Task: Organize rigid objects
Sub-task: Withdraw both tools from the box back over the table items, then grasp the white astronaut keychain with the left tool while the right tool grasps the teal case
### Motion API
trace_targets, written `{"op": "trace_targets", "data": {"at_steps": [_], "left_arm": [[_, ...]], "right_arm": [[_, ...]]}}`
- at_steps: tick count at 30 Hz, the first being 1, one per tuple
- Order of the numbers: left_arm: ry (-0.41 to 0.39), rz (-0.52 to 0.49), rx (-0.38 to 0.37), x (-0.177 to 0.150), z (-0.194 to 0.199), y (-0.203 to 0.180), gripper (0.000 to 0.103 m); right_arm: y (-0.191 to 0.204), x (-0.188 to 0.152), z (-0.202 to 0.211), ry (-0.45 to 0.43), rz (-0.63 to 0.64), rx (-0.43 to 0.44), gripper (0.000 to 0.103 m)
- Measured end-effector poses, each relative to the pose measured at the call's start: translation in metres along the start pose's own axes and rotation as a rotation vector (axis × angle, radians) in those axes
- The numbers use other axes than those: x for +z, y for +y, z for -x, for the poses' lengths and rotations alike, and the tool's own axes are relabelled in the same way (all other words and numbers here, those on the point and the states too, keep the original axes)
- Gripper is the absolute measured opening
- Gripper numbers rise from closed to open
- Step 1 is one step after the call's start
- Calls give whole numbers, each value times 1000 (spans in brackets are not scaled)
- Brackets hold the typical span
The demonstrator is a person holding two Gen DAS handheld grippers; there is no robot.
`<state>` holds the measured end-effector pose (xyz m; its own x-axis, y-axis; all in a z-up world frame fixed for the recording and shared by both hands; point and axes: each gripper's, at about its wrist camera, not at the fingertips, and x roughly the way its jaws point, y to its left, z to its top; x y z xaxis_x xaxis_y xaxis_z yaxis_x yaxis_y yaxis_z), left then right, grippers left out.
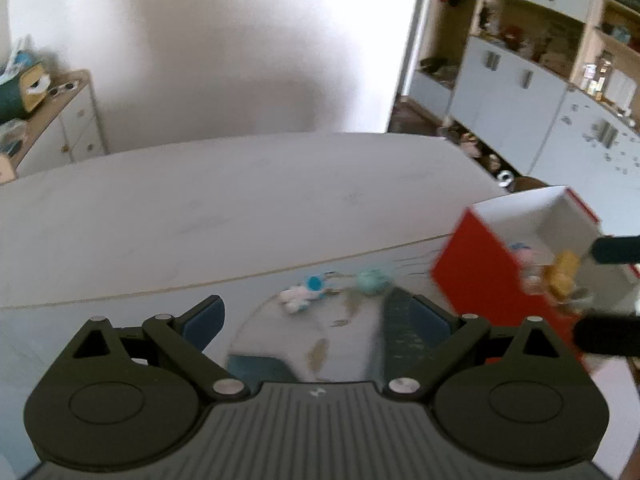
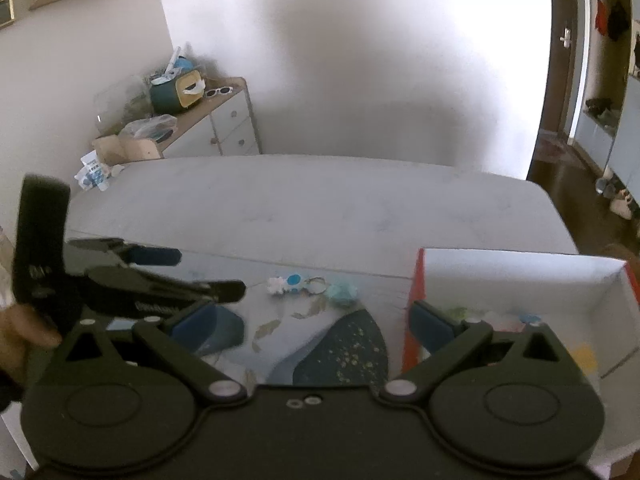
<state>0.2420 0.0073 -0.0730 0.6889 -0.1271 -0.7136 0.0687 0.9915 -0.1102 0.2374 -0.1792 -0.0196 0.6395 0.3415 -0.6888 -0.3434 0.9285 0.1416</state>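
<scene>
A red box with a white inside point(image 1: 476, 276) point(image 2: 520, 280) stands on the table at the right and holds several small toys. A white and blue keychain toy point(image 1: 298, 294) point(image 2: 286, 283) and a teal fuzzy ball point(image 1: 374, 280) point(image 2: 343, 293) lie on the table mat ahead of both grippers. My left gripper point(image 1: 320, 316) is open and empty, just short of the keychain; it also shows in the right wrist view point(image 2: 192, 276). My right gripper point(image 2: 316, 326) is open and empty, its right finger over the box's near corner; its fingers point(image 1: 616, 250) reach over the box in the left wrist view.
A patterned mat with dark blue patches point(image 2: 344, 352) covers the near table. The white table point(image 2: 304, 204) stretches back to a wall. A dresser with clutter point(image 2: 208, 116) stands at the back left. Cabinets and shelves point(image 1: 532, 76) stand at the right.
</scene>
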Motion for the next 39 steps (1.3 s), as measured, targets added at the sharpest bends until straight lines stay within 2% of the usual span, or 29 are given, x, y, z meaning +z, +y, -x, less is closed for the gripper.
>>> {"op": "trace_targets", "data": {"at_steps": [10,18,21,25,35,39], "left_arm": [[-6,-74,6,-17,-49,16,99],[-39,-129,-27,-22,-65,17,99],[-37,-128,-30,-21,-74,18,99],[-26,-110,-28,-18,-86,21,99],[-13,-123,-53,-21,-109,22,99],[-15,-147,-61,-26,-113,21,98]], "right_arm": [[9,20,-65,90,-5,-15,101],[3,21,-116,181,-47,-60,93],[-4,23,-132,208,-85,-62,89],[-1,27,-149,235,-50,-77,81],[-6,21,-174,277,-101,-161,62],[-8,20,-180,286,-106,-179,61]]}}
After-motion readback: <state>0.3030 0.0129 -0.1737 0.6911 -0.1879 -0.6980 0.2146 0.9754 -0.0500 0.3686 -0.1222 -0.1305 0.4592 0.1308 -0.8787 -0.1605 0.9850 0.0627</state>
